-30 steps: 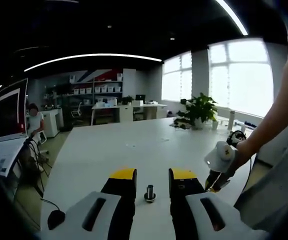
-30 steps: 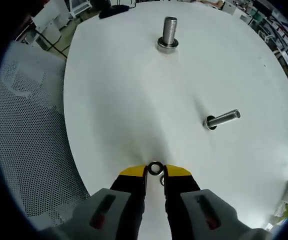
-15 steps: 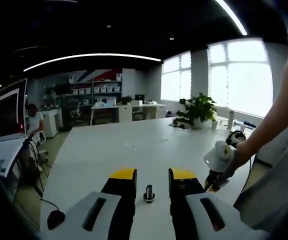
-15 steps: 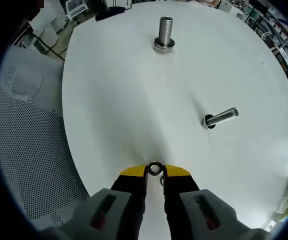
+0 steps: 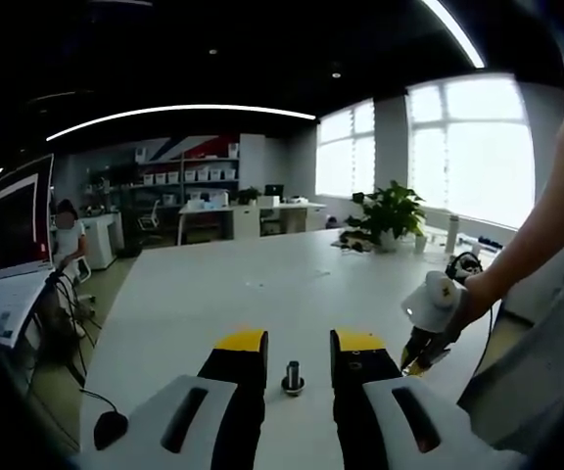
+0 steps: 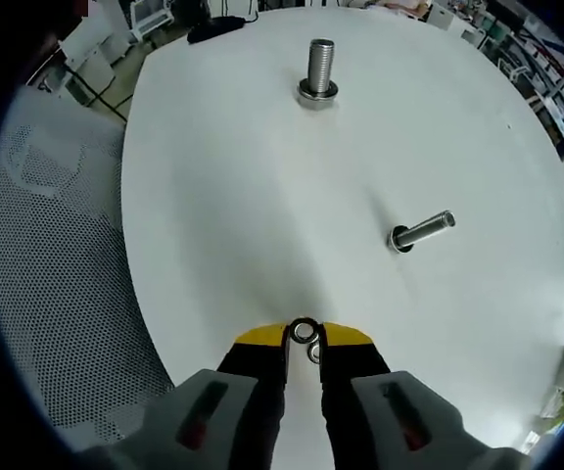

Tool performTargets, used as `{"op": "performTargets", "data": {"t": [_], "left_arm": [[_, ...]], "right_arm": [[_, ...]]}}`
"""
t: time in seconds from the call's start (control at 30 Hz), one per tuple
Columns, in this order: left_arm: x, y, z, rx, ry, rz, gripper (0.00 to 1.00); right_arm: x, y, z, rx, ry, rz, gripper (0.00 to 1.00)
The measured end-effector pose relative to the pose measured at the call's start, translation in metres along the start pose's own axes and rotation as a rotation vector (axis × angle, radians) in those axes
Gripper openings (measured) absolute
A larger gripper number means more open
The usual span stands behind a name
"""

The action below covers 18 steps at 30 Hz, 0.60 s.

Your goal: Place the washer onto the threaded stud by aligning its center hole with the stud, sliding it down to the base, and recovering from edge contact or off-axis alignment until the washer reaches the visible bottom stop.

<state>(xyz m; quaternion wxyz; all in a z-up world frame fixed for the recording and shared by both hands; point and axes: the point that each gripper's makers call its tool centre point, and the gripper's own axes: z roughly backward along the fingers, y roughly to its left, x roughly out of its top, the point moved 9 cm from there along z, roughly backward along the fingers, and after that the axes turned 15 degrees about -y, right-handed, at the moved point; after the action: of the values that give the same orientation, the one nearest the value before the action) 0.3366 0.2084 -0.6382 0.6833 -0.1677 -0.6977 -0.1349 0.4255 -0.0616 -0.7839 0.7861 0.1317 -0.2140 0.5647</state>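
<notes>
Left gripper: jaws spread, one upright threaded stud between them on the white table. Right gripper: jaws pinching one washer above the table's near edge. Studs, two: upright, lying.

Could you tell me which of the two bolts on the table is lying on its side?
The nearer bolt, right of centre; the far bolt stands upright.

Daylight from the windows at 2 o'clock blows out; ceiling strip lights glare; the table reads evenly bright; fisheye edges bend
</notes>
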Motion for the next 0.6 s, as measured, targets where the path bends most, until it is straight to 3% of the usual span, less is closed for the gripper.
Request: {"op": "performTargets", "data": {"t": [0.6], "left_arm": [[0.001, 0.000, 0.000, 0.003, -0.004, -0.007, 0.24]], "right_arm": [[0.012, -0.010, 0.018, -0.027, -0.034, 0.010, 0.13]]}}
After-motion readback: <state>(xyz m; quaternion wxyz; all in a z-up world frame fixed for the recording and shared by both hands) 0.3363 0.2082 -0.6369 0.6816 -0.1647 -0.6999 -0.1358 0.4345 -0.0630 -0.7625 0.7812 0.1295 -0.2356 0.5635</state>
